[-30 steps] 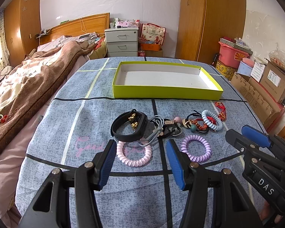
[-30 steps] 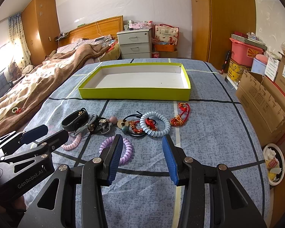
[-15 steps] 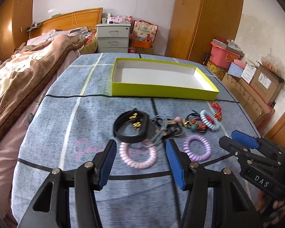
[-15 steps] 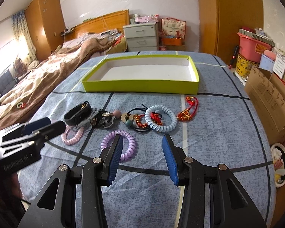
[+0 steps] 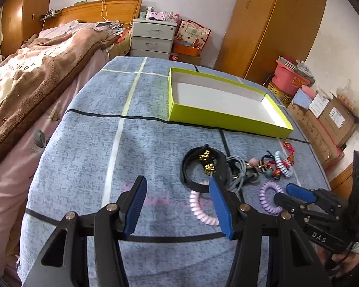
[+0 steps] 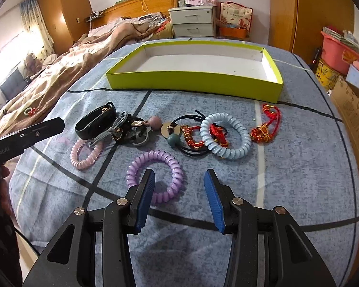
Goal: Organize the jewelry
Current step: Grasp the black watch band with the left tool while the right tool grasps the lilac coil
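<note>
The pink coil ring is partly hidden behind the left gripper's fingers.

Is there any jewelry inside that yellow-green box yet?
No, the yellow-green box shows only its bare white bottom; the jewelry lies on the cloth in front.

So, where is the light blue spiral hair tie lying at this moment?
In the right wrist view, the light blue spiral hair tie lies right of centre on the blue cloth, overlapping a red cord bracelet, in front of the green box.
</note>
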The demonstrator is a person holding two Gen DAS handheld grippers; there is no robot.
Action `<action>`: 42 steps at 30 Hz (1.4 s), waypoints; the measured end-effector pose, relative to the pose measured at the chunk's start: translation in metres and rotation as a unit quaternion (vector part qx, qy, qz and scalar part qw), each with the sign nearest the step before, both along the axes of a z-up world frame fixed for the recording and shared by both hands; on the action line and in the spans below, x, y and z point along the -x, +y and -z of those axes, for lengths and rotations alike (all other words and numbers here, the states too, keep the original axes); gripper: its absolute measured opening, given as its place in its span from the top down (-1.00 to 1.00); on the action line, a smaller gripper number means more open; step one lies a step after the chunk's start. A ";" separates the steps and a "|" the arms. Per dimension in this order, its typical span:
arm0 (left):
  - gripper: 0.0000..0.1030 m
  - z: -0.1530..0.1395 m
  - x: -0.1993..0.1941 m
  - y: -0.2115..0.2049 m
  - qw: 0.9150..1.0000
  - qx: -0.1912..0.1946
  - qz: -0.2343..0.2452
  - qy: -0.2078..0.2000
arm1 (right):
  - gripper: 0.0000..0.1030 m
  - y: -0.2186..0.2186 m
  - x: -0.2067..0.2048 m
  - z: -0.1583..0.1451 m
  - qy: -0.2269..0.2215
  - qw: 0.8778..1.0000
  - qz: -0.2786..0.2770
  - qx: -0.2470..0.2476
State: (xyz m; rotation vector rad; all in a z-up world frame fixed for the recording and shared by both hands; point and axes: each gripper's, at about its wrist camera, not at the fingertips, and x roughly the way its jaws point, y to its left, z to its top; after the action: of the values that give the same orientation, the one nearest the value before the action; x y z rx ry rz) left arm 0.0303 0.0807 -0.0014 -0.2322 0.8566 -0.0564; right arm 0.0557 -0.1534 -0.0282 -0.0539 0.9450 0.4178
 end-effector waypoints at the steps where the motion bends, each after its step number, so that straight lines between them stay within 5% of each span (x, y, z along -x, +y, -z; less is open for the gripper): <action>1: -0.10 0.001 -0.002 0.000 1.000 0.003 0.003 0.002 | 0.14 0.000 0.000 0.000 0.000 1.000 -0.001 0.001; 8: -0.10 0.009 -0.024 0.002 1.000 0.001 0.015 0.027 | 0.18 0.009 0.001 0.000 -0.012 0.999 -0.011 0.039; 17: -0.10 0.014 -0.040 -0.011 0.997 -0.054 0.028 0.048 | 0.75 0.009 0.001 0.000 -0.016 0.999 -0.019 0.041; 30: -0.04 0.023 -0.054 -0.029 0.991 -0.107 0.058 0.063 | 0.79 0.002 -0.003 -0.001 -0.006 1.000 -0.017 0.015; 33: 0.11 0.023 -0.054 -0.030 0.991 -0.105 0.059 0.062 | 0.79 0.001 -0.005 -0.003 -0.004 1.000 -0.017 0.012; 37: 0.60 0.021 -0.053 -0.031 0.991 -0.102 0.062 0.059 | 0.79 -0.001 -0.006 -0.003 -0.004 1.000 -0.017 0.008; 42: 0.78 0.019 -0.050 -0.027 0.993 -0.087 0.058 0.054 | 0.79 -0.003 -0.007 -0.003 -0.002 1.000 -0.012 0.006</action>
State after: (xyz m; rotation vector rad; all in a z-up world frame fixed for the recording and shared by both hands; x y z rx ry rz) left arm 0.0806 0.0536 -0.0209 -0.0220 0.9762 -0.0774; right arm 0.0630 -0.1562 -0.0257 -0.0762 0.9446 0.4339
